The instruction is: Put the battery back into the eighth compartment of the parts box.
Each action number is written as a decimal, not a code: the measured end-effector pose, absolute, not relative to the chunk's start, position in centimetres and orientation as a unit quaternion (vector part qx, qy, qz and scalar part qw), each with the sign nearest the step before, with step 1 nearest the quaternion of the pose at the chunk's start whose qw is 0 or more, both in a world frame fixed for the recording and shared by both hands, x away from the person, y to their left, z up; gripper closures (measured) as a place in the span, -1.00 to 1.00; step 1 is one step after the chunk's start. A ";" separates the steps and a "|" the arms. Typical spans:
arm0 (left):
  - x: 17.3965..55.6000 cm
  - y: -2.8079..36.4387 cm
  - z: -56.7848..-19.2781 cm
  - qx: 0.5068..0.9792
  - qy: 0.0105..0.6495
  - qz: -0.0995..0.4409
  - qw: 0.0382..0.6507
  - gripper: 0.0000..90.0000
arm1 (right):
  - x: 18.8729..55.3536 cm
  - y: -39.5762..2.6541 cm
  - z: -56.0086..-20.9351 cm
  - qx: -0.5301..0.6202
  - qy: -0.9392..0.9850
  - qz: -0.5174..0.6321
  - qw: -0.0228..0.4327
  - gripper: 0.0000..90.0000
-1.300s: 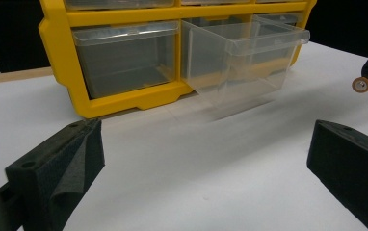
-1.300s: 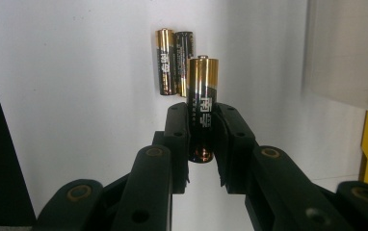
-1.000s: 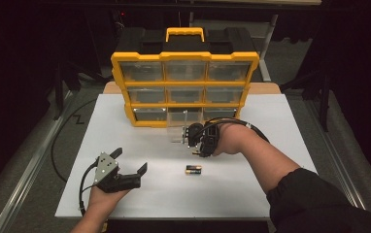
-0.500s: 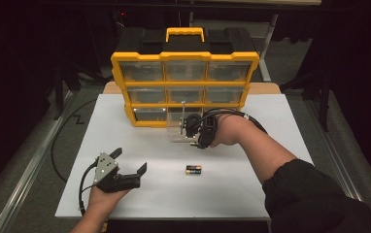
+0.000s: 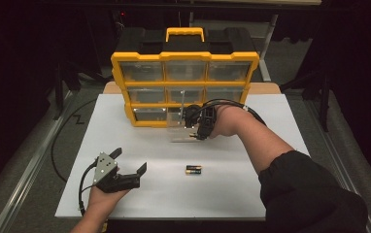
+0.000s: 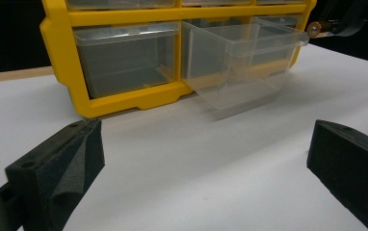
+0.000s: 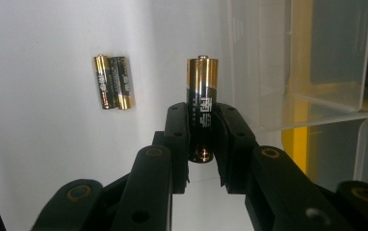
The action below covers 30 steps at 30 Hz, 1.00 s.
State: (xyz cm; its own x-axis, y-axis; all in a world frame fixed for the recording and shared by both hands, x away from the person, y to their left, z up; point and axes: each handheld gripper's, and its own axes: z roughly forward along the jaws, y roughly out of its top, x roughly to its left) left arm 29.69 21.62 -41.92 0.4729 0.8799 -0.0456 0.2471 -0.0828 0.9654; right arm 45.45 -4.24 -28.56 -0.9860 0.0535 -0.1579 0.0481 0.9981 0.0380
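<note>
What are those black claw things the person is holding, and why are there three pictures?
Each claw is a hand-held gripper: a squeezing tool with two jaws. One picture looks down from above the white table. The other two come from little cameras riding on the grippers. The right hand-held gripper pinches a battery beside a clear drawer pulled out of the yellow drawer cabinet. Two more batteries lie side by side on the table. The left hand-held gripper rests open on the table, holding nothing.
</note>
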 end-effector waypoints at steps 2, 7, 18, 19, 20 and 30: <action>29.7 21.6 -41.9 0.673 0.418 0.298 0.532 -0.99 | 45.7 -4.2 -28.4 0.026 0.996 0.013 0.080 0.74; 29.7 21.6 -41.9 0.673 0.418 0.298 0.532 -0.99 | 46.2 -4.0 -28.1 0.030 0.996 0.017 0.085 0.74; 29.7 21.7 -41.9 0.674 0.417 0.300 0.531 -0.99 | 47.4 -3.6 -27.8 0.033 0.995 0.019 0.092 0.74; 29.7 21.7 -41.9 0.674 0.418 0.300 0.531 -0.99 | 47.5 -3.5 -27.8 0.035 0.995 0.019 0.092 0.74; 29.7 21.7 -41.9 0.673 0.418 0.300 0.532 -0.99 | 47.6 -3.5 -27.8 0.038 0.995 0.018 0.093 0.74; 29.6 21.6 -41.9 0.674 0.416 0.298 0.532 -0.99 | 48.5 -3.2 -27.7 0.043 0.994 0.018 0.099 0.74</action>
